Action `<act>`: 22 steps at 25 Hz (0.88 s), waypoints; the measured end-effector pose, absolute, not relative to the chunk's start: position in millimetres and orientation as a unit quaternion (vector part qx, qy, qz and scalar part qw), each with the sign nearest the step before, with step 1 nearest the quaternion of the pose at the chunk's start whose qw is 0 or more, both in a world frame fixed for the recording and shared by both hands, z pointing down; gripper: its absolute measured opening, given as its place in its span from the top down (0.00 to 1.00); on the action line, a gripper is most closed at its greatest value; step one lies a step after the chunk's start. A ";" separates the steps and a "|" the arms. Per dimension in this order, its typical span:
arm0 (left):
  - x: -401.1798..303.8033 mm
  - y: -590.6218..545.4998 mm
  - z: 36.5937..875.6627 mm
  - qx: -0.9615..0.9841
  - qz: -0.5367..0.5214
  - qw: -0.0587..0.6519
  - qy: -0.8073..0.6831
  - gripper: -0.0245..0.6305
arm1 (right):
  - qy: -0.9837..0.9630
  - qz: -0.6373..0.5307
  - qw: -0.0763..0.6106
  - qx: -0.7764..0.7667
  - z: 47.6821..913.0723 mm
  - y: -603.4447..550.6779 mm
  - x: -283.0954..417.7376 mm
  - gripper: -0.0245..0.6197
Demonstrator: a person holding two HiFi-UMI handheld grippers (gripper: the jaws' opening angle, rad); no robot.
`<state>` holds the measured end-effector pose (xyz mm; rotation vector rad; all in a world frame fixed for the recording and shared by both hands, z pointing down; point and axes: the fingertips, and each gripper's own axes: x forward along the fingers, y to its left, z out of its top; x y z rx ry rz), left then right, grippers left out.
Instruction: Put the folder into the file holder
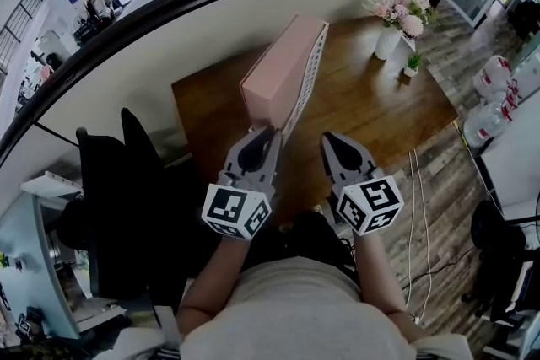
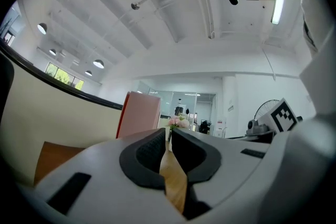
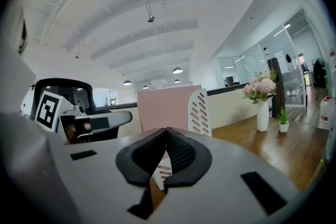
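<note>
Pink folder (image 1: pixel 272 76) sits in holder (image 1: pixel 309 72); left gripper (image 1: pixel 270 135), right gripper (image 1: pixel 332 141) clenched empty. Left's close, a bump might tip it.

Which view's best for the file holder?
Head view: the holder shows along its full length from above, pink folder against it. Right gripper view gives only its slotted white side, lower part hidden. Left gripper view shows just the folder.

A pink folder (image 1: pixel 281 67) is seen standing upright on edge inside a white file holder (image 1: pixel 310 80). The holder's slotted side wall is turned to the right. The holder is set on the wooden surface (image 1: pixel 380 110), toward its left side.
</note>
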<state>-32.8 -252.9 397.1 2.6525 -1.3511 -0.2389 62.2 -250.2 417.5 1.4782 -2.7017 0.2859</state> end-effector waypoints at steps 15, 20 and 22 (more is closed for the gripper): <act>6.4 -237.9 418.6 0.919 -0.017 0.129 -0.371 0.94 | -0.883 0.098 0.037 0.457 420.7 -236.6 49.8 0.95; 11.0 -234.2 433.6 0.922 0.011 0.139 -0.360 0.94 | -0.888 0.108 0.041 0.445 428.9 -231.9 46.0 0.95; 11.6 -233.1 432.6 0.926 0.008 0.141 -0.351 0.94 | -0.889 0.113 0.047 0.442 433.7 -230.6 43.9 0.95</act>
